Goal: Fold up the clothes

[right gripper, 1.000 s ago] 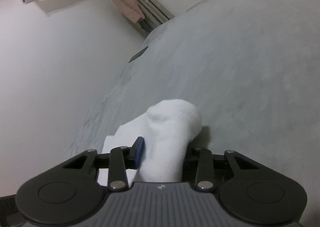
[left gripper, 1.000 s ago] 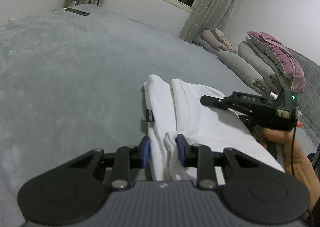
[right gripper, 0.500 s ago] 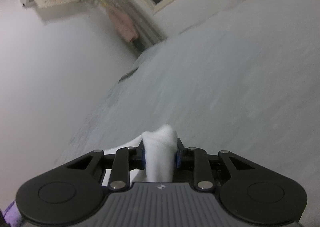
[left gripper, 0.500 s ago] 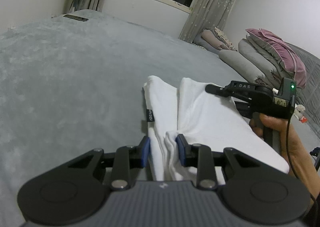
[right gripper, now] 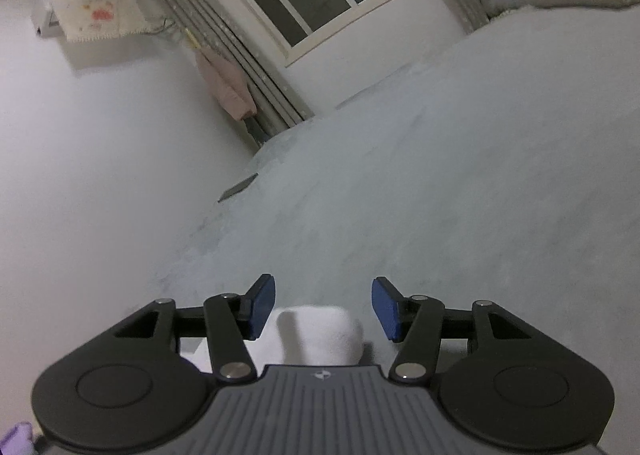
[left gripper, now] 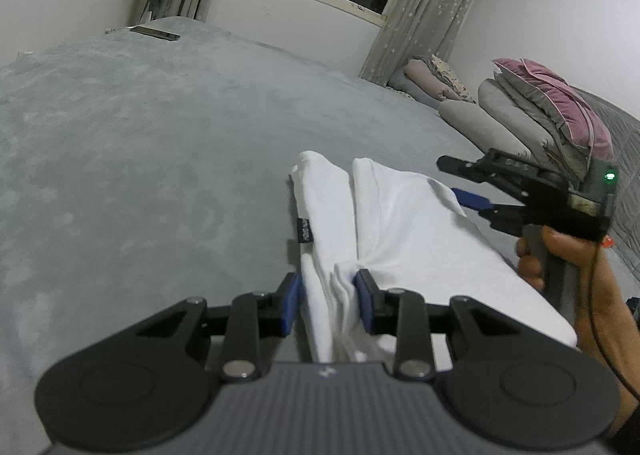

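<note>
On the grey bed cover (left gripper: 168,159), toward nine o'clock, nothing lies near. At six o'clock the left gripper (left gripper: 328,305) is clamped on a bunched fold of the white garment (left gripper: 404,231), which lies spread toward three o'clock. There the right gripper (left gripper: 460,183), in a hand (left gripper: 576,271), has just been opening; its jaws stand apart, clear of the cloth below them.

Soft matt white cloth garment (left gripper: 400,231) on a bed (left gripper: 160,159) with napped, velvety grey cover; matt black plastic gripper arms with blue rubbery pads (right gripper: 264,305); sheer curtains (left gripper: 416,3) beside glossy window glass.
</note>
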Demonstrator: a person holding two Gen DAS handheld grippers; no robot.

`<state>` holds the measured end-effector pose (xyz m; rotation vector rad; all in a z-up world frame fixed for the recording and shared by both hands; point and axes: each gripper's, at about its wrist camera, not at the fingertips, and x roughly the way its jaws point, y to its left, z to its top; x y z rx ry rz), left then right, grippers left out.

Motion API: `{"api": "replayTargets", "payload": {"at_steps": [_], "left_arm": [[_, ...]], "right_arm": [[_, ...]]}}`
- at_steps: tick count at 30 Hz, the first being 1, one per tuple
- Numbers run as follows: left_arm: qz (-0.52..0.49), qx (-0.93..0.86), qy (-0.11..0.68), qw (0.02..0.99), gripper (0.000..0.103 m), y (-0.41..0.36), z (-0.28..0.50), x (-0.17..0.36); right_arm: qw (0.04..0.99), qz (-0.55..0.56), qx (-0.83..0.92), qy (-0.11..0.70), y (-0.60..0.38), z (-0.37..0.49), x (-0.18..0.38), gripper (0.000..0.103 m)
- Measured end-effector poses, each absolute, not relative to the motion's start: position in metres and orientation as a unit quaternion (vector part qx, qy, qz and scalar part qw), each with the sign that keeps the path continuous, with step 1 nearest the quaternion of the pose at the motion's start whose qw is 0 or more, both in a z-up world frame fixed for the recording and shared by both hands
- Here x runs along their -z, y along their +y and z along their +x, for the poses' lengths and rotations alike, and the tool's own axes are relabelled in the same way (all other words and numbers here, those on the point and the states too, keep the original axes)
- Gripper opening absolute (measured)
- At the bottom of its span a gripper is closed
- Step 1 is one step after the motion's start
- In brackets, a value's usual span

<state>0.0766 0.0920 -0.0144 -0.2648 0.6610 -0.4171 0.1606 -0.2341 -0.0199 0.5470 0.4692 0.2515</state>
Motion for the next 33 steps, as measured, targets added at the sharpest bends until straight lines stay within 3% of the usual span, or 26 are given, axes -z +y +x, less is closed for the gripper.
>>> {"api": "replayTargets", "payload": {"at_steps": [9,16,17,24,33], "left_arm": [[-0.175,0.218,0.334,0.9,0.029,0.109,0.083,0.02],[-0.206,0.228,0.34,0.889,0.029,0.121,0.091,0.028],[-0.203,0.227,0.339,0.89,0.029,0.12,0.09,0.028],[-0.197,0.227,0.337,0.892,0.029,0.121,0.088,0.032],[-0.203,0.23,0.337,0.89,0.029,0.121,0.087,0.029]], "right_arm": [[0.954,0.125,-0.137,0.237,-0.193,0.101,-0.023,0.053],[0.948,-0.04,-0.17,0.264,-0.133,0.048,-0.025,0.052],[0.946,-0.059,-0.176,0.267,-0.125,0.042,-0.022,0.048],[0.945,-0.052,-0.16,0.279,-0.112,0.034,0.018,0.045],[0.954,-0.012,-0.139,0.267,-0.124,0.007,-0.01,0.046]]}}
